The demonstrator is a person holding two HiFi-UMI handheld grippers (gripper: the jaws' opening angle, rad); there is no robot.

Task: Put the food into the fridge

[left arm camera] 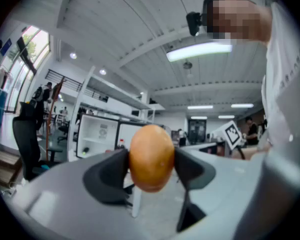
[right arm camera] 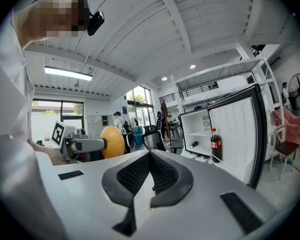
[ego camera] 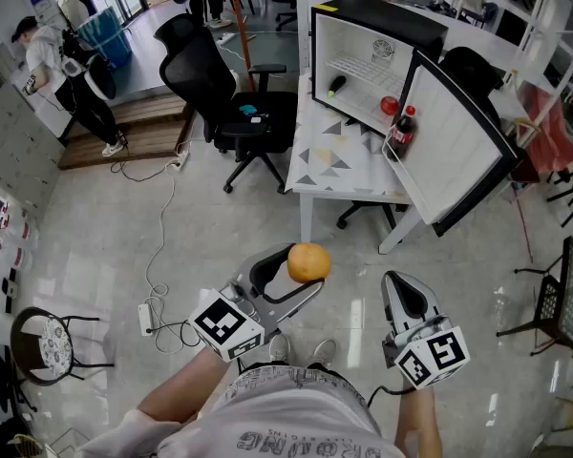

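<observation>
As things stand: the food is off the floor and well short of the fridge [ego camera: 382, 15], which sits open on a table [ego camera: 336, 168] ahead of the person.
Orange [left arm camera: 151, 156]: gripped crosswise in the left claw [ego camera: 304, 271], well apart from the fridge, bulging above and below the pads.
Left claw: clamped on the orange with its jaws wide around it, held about level and aimed toward the fridge.
Right claw [right arm camera: 150, 174]: jaws together with nothing between them, beside the left claw and just as far from the fridge.
Fridge door [ego camera: 458, 151]: swung wide to the fridge's right, with a cola bottle [ego camera: 402, 130] standing in its rack.
Fridge interior: a wire shelf [ego camera: 363, 70] is mostly bare. A dark item [ego camera: 336, 85] lies at the left and a small red thing [ego camera: 390, 105] sits low near the hinge side. I can't tell what either is.
Office chair [ego camera: 224, 93]: left of the fridge's table, beside the walking line.
Step in hand, as I judge it: carrying the orange across to the fridge.
Doing it well: keep the left claw level so the round fruit doesn't roll out of the pads. Approach square to the fridge opening, clear of the door edge and the chair. Aim for a bare stretch of shelf, away from the dark item. Release only once the orange rests on the wire.
Risk: the smooth, round orange could slip if the grip eases mid-carry.
</observation>
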